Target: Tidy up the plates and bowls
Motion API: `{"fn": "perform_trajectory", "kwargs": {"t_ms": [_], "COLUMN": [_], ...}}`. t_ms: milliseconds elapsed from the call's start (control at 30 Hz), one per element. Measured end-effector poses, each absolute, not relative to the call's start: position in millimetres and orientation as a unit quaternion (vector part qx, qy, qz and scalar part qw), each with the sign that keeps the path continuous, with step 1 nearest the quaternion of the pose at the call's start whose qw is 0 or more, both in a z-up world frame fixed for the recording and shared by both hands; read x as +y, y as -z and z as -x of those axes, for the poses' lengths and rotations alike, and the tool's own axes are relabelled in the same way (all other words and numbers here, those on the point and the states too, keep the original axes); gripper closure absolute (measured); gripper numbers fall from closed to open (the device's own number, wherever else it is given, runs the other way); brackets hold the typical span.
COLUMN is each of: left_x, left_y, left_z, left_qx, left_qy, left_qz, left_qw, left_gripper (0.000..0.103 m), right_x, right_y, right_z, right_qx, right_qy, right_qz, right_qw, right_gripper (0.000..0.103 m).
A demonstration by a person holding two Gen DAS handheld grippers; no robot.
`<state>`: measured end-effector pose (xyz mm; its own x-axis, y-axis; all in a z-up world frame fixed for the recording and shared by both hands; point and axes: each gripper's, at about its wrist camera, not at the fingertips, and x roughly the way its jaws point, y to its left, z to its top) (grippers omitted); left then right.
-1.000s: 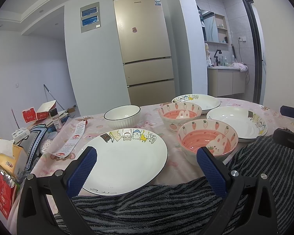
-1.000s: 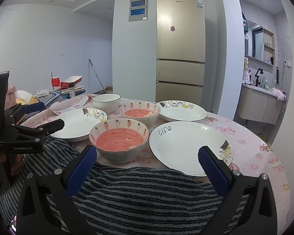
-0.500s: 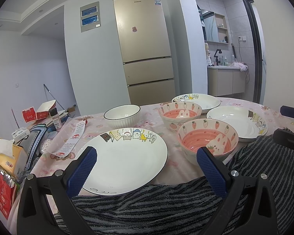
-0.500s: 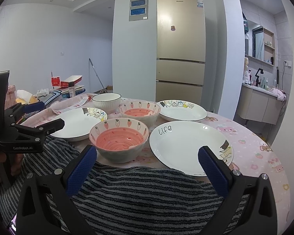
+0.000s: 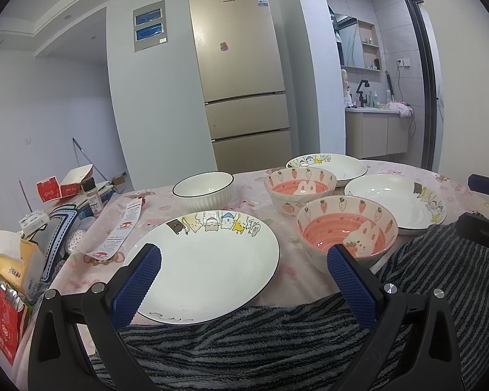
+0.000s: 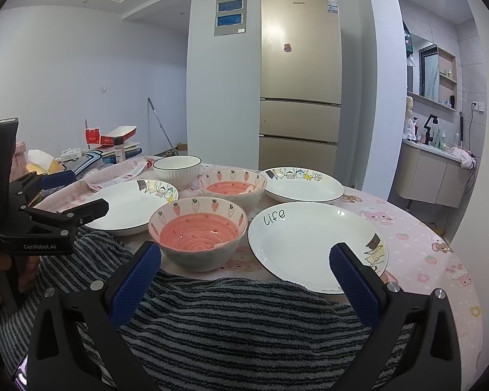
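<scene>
On a pink tablecloth sit three white cartoon plates and three bowls. In the left wrist view the near plate (image 5: pixel 208 260) lies straight ahead of my open left gripper (image 5: pixel 244 254), with a strawberry bowl (image 5: pixel 345 231) to its right, a second strawberry bowl (image 5: pixel 300 189) behind, and a white ribbed bowl (image 5: pixel 203 192) further back. In the right wrist view my open right gripper (image 6: pixel 244 257) hovers short of the "life" plate (image 6: pixel 309 241) and the near strawberry bowl (image 6: pixel 197 231). The third plate (image 6: pixel 303 185) is at the back. Both grippers are empty.
A striped grey towel (image 6: pixel 228 322) covers the table's near edge under both grippers. Boxes, a small bottle and paper clutter (image 5: pixel 58 208) crowd the left side, with a leaflet (image 5: pixel 120 231) on the cloth. A gold fridge (image 5: pixel 241 78) stands behind the table.
</scene>
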<state>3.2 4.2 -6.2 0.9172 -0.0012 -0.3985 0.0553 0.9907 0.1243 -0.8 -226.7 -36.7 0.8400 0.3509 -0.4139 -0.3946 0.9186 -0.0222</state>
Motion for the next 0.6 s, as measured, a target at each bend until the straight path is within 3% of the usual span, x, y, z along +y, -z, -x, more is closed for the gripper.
{"fn": "perform_trajectory", "kwargs": {"t_ms": [600], "left_x": [9.0], "left_y": [7.4], "left_z": [-2.4], "left_qx": [0.202], "left_qy": [0.017], "left_qz": [-0.051], "left_qw": [0.978], "left_gripper": [0.0], "right_x": [-222.3], "right_y": [34.7], "right_z": [3.0], "right_qx": [0.205], "right_qy": [-0.195], "right_qz": [0.066], "right_qw": [0.957], "right_gripper": [0.0]}}
